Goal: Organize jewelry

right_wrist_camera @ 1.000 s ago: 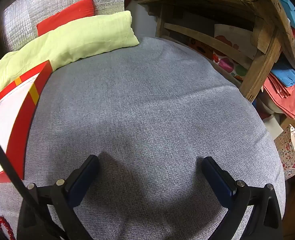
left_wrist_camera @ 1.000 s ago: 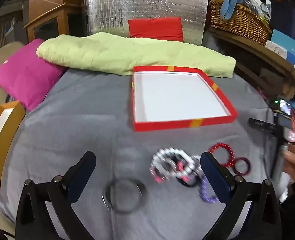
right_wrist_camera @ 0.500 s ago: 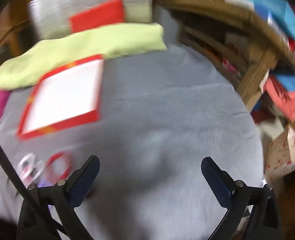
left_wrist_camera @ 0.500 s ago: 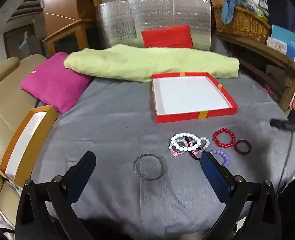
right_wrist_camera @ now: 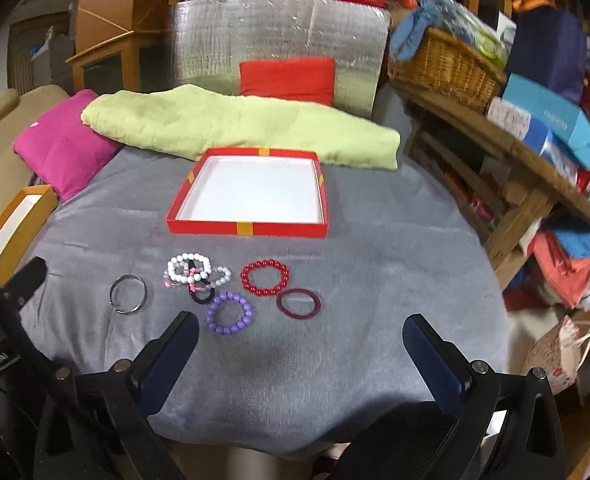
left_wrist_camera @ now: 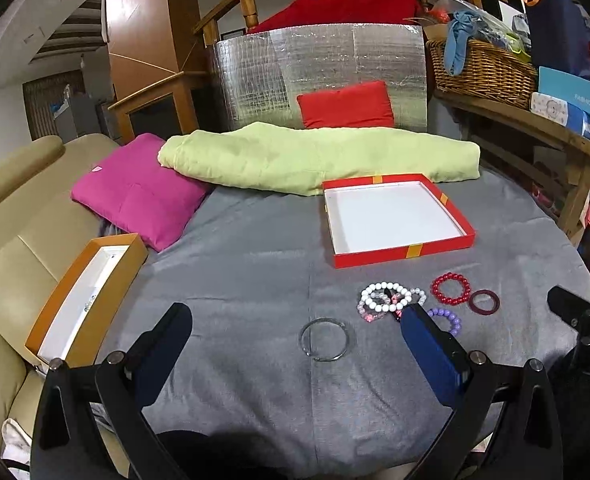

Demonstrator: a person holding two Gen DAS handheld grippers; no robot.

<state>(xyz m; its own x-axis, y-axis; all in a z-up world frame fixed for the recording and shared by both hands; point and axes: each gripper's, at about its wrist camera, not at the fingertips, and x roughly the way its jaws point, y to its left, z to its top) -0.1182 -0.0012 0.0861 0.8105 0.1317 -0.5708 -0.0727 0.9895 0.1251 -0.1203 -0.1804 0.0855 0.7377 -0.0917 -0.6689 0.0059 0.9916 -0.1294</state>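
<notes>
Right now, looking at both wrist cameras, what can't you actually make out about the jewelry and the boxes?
- Tangled bracelets: overlapping, so the count is unclear in both views.
- Purple bead bracelet: left wrist view, partly hidden behind a finger of the left hand-held gripper.
- Orange box: contents too small in left wrist view; cut off by the left edge in the right.

Matt grey cloth [right_wrist_camera: 375, 280] is covering the desk, its weave looking fine and slightly creased. The bangle [right_wrist_camera: 128, 294] is gleaming like polished metal; the red beads [right_wrist_camera: 265, 277] and white beads [right_wrist_camera: 188, 268] are shining glossy, the purple beads [right_wrist_camera: 229, 313] duller. The box [right_wrist_camera: 251, 228] is showing smooth red card with a white paper lining. At 12 o'clock, quilted foil [left_wrist_camera: 319, 68] is glinting; at 2 o'clock, a rough wicker basket [left_wrist_camera: 483, 72] is sitting on bare wood.
</notes>
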